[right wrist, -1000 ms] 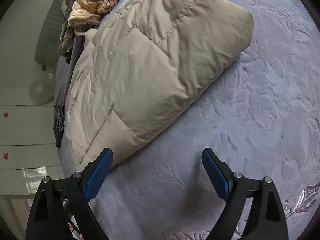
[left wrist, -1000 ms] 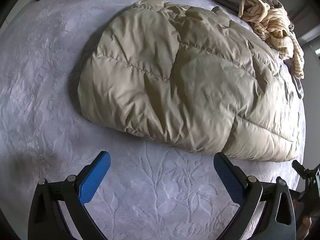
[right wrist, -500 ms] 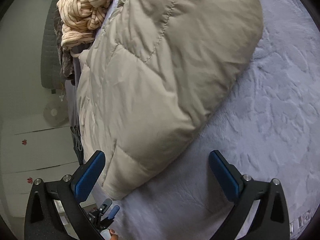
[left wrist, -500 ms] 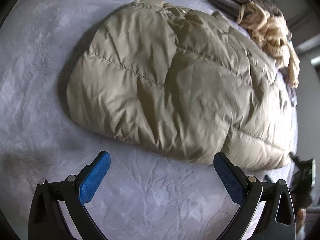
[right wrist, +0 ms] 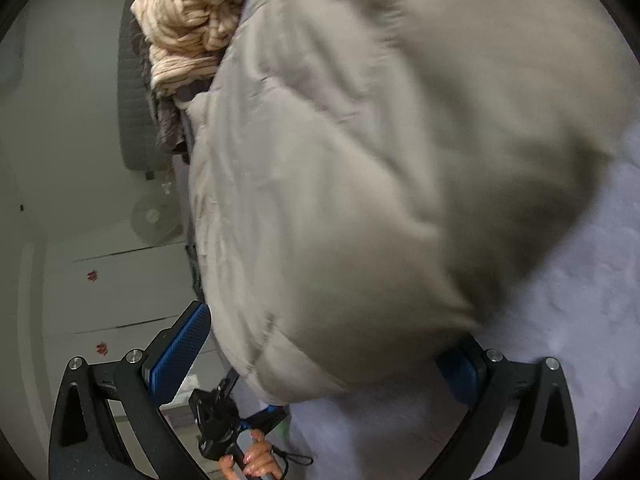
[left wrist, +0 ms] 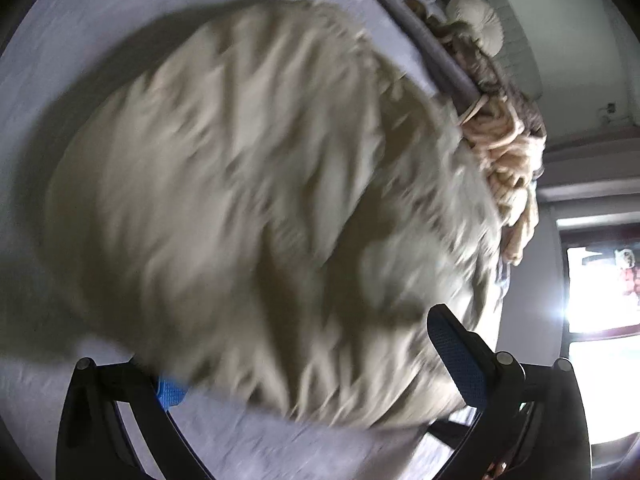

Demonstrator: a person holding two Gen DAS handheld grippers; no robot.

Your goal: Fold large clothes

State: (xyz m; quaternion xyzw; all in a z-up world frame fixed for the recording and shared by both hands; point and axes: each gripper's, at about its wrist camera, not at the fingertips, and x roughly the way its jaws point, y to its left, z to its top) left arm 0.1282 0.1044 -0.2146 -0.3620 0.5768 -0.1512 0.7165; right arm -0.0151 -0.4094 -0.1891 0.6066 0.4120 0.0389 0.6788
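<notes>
On the bed (left wrist: 280,448), which is covered by a pale lavender embossed spread, a large beige puffer jacket (left wrist: 256,200) is being shown lying bunched and puffy, filling most of both wrist views. Both pictures are blurred, so fine seams are not being made out clearly.

At the near edge of the bed, the left tongs (left wrist: 308,364) are being held with the jaws wide apart, and the near hem of the jacket is being straddled by them: one blue pad (left wrist: 456,356) is seen above the fabric, while the other is mostly hidden under the jacket's edge. No squeezing of the cloth is being shown.

Toward the side edge of the bed, the right tongs (right wrist: 320,348) are likewise being held spread as wide as they go, with a corner of the jacket (right wrist: 400,160) bulging between the pads. The fabric is not being pinched; whether the far pad is being touched by it cannot be told.

Beyond the jacket, along the far edge of the bed, a striped cream garment (right wrist: 192,20) is being seen crumpled on top of darker clothes. Below the right tongs, the person's hand (right wrist: 252,460) is being seen wrapped around the handle of the other tool, off the side of the bed. White drawers (right wrist: 120,292) are being seen against the wall beside the bed.
</notes>
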